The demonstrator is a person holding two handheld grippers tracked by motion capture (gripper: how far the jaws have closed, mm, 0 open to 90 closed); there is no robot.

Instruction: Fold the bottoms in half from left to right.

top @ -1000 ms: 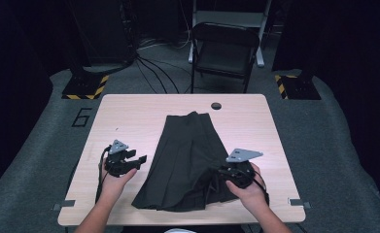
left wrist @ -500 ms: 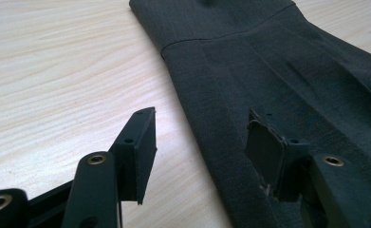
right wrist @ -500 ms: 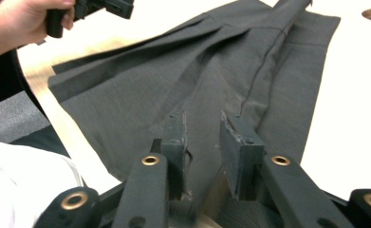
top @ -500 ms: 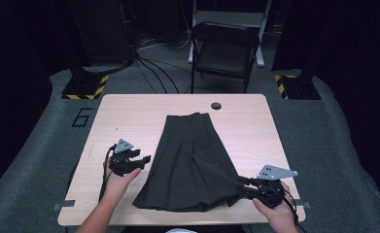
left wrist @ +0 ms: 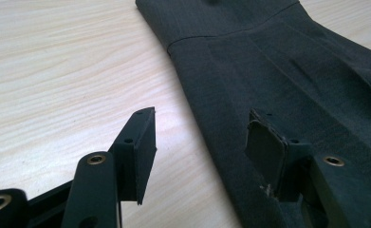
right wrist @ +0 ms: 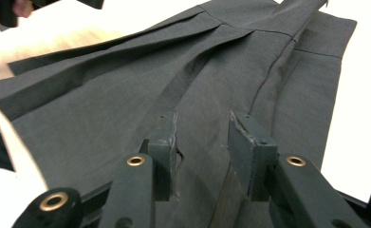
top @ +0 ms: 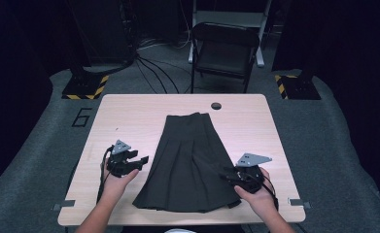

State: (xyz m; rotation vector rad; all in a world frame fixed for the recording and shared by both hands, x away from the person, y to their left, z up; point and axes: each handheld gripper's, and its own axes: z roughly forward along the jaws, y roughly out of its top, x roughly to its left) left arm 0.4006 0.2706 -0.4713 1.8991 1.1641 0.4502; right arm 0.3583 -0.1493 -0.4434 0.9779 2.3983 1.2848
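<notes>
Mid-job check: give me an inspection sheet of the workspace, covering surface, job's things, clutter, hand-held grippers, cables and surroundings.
Surface: light wooden table, with a round hole near the far edge.
Job's things: dark pleated skirt spread flat, waistband at the far end, hem near the person.
Clutter: nothing seen.
Grippers: left hand-held gripper open beside the skirt's left edge, nothing between its jaws; right hand-held gripper over the skirt's right hem corner, jaws just opening, pads apart above the cloth.
Cables: one trails from each gripper; more lie on the floor beyond the table.
Surroundings: folding chair, grey carpet, dark room.
</notes>
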